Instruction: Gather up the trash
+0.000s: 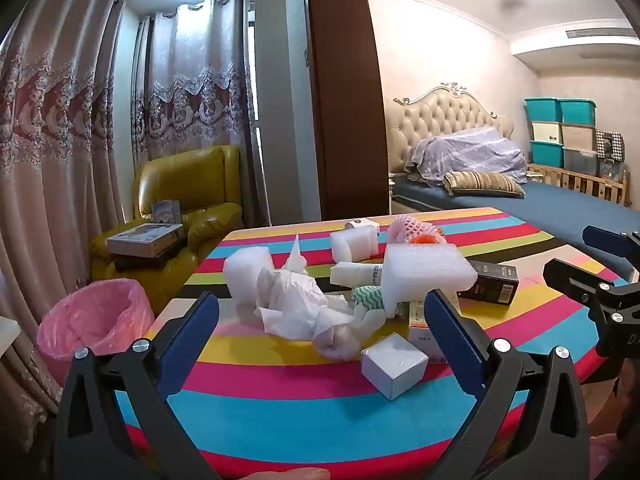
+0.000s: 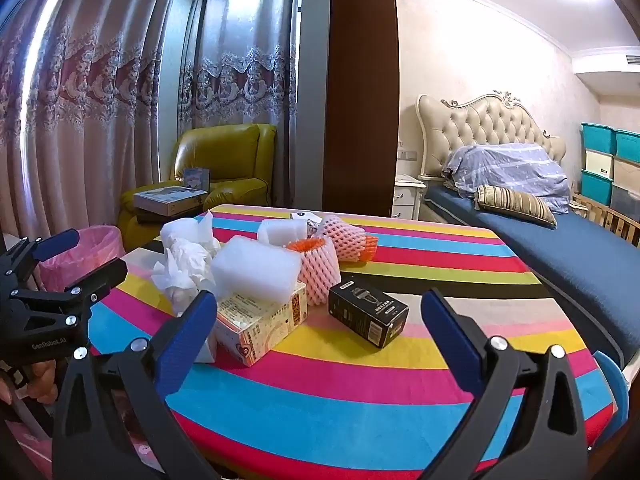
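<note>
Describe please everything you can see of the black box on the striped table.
The black box is a small rectangular carton, apparently glossy cardboard, closed, lying flat on the striped tablecloth. Its top face shows a grey picture of some device, small white text and a white label at one corner. It lies to the right of the pile, next to the pink foam net. Whether they touch is unclear. Neither tool touches it.

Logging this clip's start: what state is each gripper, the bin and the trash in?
Left gripper: jaws open, holding nothing.
Right gripper: jaws open, holding nothing.
Bin: pink liner in, looks empty.
Tissue: crumpled, on table.
Black box: closed, lying flat.
Foam block: resting on the yellow carton.
</note>
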{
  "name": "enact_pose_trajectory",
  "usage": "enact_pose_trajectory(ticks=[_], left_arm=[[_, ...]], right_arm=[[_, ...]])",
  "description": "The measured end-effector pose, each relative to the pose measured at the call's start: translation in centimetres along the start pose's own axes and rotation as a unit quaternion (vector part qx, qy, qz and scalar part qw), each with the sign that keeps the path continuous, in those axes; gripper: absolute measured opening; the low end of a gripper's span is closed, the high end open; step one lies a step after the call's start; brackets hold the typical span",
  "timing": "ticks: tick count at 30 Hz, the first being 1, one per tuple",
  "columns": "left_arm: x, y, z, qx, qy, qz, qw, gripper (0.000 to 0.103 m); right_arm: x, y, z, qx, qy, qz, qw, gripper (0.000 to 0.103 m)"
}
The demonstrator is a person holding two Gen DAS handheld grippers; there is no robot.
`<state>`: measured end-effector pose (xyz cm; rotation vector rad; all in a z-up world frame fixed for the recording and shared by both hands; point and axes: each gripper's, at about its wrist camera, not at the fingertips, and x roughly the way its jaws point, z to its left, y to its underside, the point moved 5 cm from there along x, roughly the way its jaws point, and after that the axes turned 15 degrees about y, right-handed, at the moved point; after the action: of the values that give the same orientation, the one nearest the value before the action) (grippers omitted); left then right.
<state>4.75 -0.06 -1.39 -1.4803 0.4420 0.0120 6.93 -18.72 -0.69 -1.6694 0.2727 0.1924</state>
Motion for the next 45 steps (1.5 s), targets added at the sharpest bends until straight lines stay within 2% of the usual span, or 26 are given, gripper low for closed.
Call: enact_pose_trajectory(ticks=[8,10,45], left_arm=[[0.4,0.1,0.4,-0.016,0.004,0.01,0.9998,0.097],[0.3,1.5,1.5,-0.022,0.002,0.013,0.9997,0.097],[0.2,1.2,1.3,-0.038,0.003,0.017,0.9991,0.097]], right_arm=[[0.0,0.0,0.0,0.003,-0.003,0.0,1.0,0.099],[0.0,-0.1,-0.1,0.002,-0.003,0.001,1.0,0.099],[0.8,0.5,-0.3,0.018,-0.002,0.015,1.0,0.099]])
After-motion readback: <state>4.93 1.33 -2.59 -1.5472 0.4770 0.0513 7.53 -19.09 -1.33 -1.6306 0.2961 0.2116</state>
